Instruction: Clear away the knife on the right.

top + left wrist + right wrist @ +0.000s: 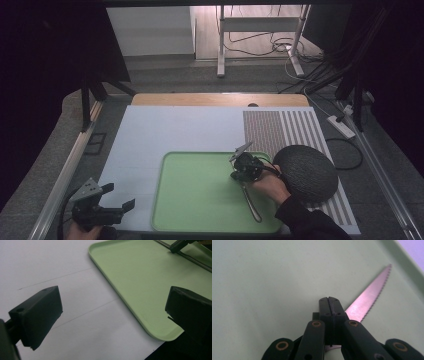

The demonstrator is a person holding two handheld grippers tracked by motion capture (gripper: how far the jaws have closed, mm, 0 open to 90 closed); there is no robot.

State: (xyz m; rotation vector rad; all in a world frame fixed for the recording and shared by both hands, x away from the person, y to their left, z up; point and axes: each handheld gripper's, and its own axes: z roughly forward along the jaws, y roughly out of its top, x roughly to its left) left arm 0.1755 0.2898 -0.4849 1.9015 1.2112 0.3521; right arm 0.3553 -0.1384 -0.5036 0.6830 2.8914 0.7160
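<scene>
Right gripper (243, 176): jaws pressed together over a serrated knife (369, 298) lying on the green tray (200, 200); whether the blade is actually pinched between them I cannot tell. The knife sits toward 3 o'clock on the tray, just beside the tray's right rim, with a dark round mat (306, 172) off the tray at 3 o'clock. Left gripper (117, 197): jaws spread, nothing between them, over the white sheet (150, 135) at 9 o'clock of the tray.
</scene>
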